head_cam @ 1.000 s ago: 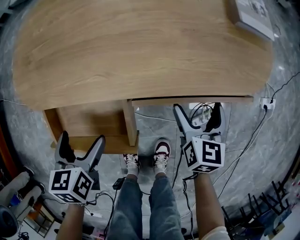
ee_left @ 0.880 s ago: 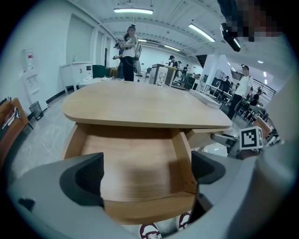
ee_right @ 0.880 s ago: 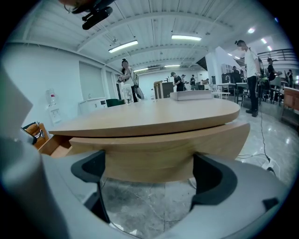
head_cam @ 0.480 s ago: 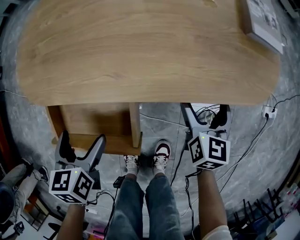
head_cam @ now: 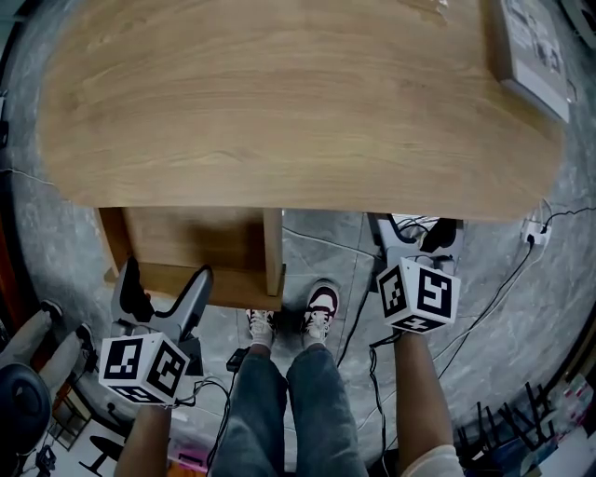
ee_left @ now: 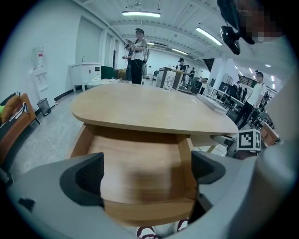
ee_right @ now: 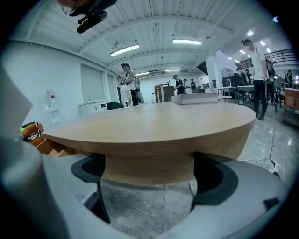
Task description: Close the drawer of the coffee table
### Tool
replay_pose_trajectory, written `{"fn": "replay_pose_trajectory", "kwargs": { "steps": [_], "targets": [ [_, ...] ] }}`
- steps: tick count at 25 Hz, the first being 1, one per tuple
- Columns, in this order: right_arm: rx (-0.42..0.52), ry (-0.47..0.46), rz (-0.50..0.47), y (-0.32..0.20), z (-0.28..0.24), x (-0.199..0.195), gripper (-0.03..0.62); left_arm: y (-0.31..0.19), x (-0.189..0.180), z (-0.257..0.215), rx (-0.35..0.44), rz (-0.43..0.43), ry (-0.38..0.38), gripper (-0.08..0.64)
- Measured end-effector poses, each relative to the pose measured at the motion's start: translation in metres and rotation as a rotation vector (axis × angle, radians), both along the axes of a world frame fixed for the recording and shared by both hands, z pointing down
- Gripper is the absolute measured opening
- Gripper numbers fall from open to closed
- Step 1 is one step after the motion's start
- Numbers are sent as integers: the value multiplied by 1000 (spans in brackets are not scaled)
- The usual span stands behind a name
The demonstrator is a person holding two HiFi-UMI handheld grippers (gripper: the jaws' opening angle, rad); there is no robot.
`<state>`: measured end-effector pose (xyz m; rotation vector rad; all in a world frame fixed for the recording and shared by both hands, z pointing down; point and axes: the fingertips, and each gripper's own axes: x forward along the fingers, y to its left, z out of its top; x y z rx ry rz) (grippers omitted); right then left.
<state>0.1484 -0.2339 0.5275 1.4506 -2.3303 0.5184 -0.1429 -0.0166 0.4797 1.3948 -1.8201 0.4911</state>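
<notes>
A grey marble floor (head_cam: 317,256) meets white walls (ee_left: 56,51) under strip lights (ee_left: 140,14).

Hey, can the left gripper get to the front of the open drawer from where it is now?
Probably yes. The left gripper sits just in front of the drawer front, jaws apart and empty, and nothing seems to stand between.

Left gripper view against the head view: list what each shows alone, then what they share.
Left gripper view only: people standing in the room and ceiling lights. Head view only: the person's jeans-clad legs, floor cables and the lower-left marker cube. Both: the coffee table top, its open drawer sticking out from under it, and the left gripper with jaws apart, gripping nothing.
</notes>
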Motion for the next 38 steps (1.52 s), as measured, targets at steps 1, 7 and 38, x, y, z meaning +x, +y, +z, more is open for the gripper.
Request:
{"fn": "replay_pose_trajectory", "kwargs": {
  "steps": [1, 7, 38],
  "targets": [
    [6, 0, 0, -1, 0, -1, 588, 0, 0, 0, 0, 0, -2, 575],
    [33, -4, 1, -3, 0, -2, 588, 4, -4, -4, 4, -6, -8, 575],
    [75, -33, -22, 80, -86, -13, 171, 46, -10, -44, 132, -112, -5, 575]
  ]
}}
